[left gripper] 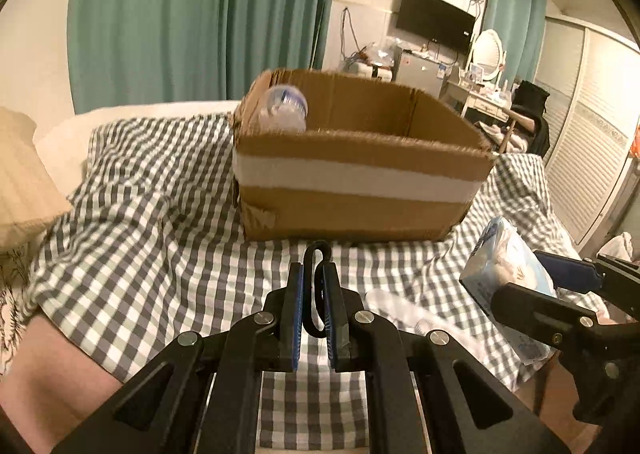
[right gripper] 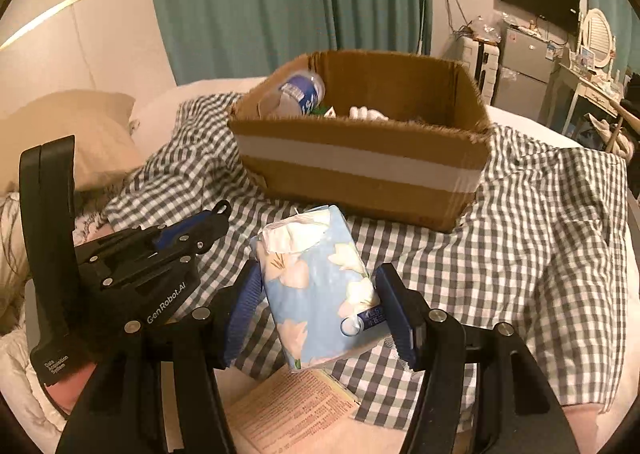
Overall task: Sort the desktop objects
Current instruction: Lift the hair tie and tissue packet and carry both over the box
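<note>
My left gripper [left gripper: 313, 286] is shut on a black hook-shaped clip [left gripper: 316, 254], held above the checked cloth in front of an open cardboard box [left gripper: 360, 173]. My right gripper [right gripper: 320, 294] is shut on a light-blue flowered tissue pack [right gripper: 316, 286], lifted above the cloth before the same box [right gripper: 360, 165]. The tissue pack also shows in the left wrist view [left gripper: 508, 278] at the right. A clear plastic bottle [right gripper: 300, 91] leans in the box's left corner, with white items [right gripper: 368, 113] beside it. My left gripper appears in the right wrist view [right gripper: 212, 219] at the left.
A grey-and-white checked cloth [right gripper: 540, 254] covers the bed. A printed paper sheet [right gripper: 288, 414] lies under the right gripper. A beige pillow [right gripper: 80, 125] lies at the left. Green curtains, a fridge, a TV and a dressing table stand behind.
</note>
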Motion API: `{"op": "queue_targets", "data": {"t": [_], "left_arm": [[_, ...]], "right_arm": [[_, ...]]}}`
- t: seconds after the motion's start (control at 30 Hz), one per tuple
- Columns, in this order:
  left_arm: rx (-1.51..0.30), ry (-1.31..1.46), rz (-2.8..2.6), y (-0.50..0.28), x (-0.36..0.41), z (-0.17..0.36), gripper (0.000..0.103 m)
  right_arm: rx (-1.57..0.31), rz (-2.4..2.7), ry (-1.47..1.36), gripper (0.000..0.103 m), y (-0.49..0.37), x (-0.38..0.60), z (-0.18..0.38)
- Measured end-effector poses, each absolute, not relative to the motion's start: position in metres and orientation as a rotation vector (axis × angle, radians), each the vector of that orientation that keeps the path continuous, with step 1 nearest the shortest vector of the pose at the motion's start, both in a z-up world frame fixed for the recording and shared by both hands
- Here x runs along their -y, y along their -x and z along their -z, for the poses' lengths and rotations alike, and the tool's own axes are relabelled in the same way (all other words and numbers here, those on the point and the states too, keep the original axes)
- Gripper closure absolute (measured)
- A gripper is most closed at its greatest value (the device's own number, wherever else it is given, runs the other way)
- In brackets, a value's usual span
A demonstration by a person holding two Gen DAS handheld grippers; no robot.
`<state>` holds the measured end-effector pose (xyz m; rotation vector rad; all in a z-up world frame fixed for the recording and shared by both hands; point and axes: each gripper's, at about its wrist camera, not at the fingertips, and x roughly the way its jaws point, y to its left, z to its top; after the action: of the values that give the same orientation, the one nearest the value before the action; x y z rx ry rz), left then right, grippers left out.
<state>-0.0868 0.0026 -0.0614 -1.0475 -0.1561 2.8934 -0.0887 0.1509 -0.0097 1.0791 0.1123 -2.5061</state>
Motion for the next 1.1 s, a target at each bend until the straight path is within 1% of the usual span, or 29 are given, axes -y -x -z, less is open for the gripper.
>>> {"op": "queue_targets", "data": {"t": [0.27, 0.57, 0.8, 1.1], "left_arm": [[0.106, 0.936, -2.909, 0.088, -0.015, 0.023, 0.093], [0.011, 0.833, -2.911, 0.113, -0.034, -0.016, 0.093], [0.006, 0.82, -2.926, 0.144, -0.038, -0.033, 0.093], [0.01, 0.827, -2.926, 0.184, -0.034, -0.04, 0.093]], "right_arm": [[-0.08, 2.557, -1.009, 0.044, 0.093, -0.163, -0.023], [-0.076, 2.623, -0.915, 0.044, 0.11, -0.171, -0.052], [0.004, 2.671, -0.845, 0.044, 0.137, -0.177, -0.072], [0.012, 2.679, -0.792, 0.044, 0.175, -0.175, -0.087]]}}
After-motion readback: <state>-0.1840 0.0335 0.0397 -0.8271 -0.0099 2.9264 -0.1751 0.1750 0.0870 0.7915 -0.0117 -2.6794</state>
